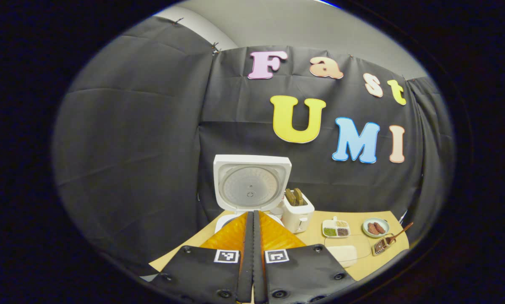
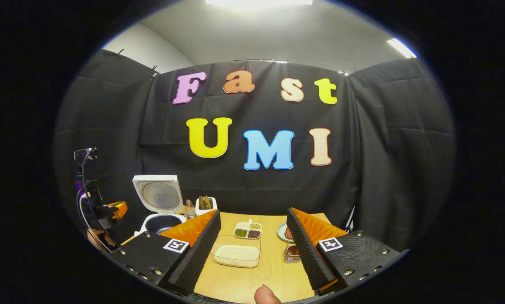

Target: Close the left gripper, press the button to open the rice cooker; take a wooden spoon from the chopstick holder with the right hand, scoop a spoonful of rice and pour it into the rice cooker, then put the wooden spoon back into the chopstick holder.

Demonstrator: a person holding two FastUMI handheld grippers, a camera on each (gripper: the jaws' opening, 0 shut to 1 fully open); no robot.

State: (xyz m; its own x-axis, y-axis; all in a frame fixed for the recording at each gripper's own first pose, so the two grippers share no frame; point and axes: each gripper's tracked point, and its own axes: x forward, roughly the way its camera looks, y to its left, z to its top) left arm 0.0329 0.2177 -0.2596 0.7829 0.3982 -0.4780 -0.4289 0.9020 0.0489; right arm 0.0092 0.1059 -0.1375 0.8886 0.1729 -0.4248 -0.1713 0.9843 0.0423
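The left gripper (image 1: 253,219) is seen pressed together at bottom centre below the open rice cooker (image 1: 251,188); the right gripper (image 2: 252,236) is spread apart.

We see the white rice cooker (image 2: 158,209) at the table's far left, its lid (image 2: 158,195) raised upright and its dark inner pot (image 2: 164,222) exposed. Just beside it we note the white chopstick holder (image 2: 205,205), wooden utensils (image 1: 294,196) standing inside. The clear rice container (image 2: 237,253) lies mid-table, holding white rice.
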